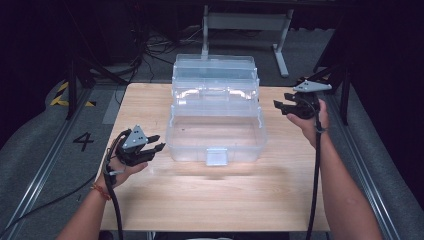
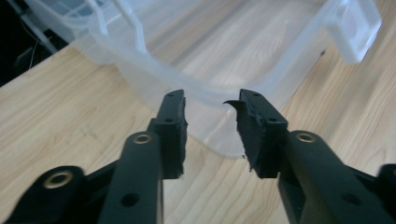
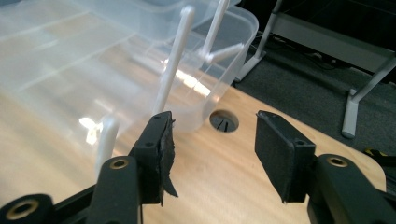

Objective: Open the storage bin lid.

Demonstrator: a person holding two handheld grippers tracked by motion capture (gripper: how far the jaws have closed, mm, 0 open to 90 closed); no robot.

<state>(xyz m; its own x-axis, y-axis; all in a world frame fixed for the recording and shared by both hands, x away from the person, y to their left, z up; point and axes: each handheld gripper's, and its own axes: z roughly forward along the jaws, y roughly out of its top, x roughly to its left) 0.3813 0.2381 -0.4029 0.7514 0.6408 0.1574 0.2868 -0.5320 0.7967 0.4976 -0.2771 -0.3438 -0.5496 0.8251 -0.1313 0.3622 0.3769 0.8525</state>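
Note:
A clear plastic tiered storage box (image 1: 190, 148) stands open in the middle of the wooden table (image 1: 215, 200), its upper trays swung back and its lower tub bare. My left gripper (image 1: 159, 142) is just left of the box's front left corner, open, nothing between its fingers. In the left gripper view the left gripper (image 2: 210, 126) points at that rounded corner of the box (image 2: 154, 88). My right gripper (image 1: 278, 107) hovers to the right of the box near the trays, open and holding nothing. From the right gripper view, the right gripper (image 3: 212, 149) faces the box (image 3: 70, 60) and its white hinge arms.
A latch tab (image 1: 216, 156) sticks out at the box's front. A round cable hole (image 3: 224, 121) lies in the table by the box's far corner. A white desk frame (image 1: 245, 22) stands behind the table. Dark floor with rails flanks both sides.

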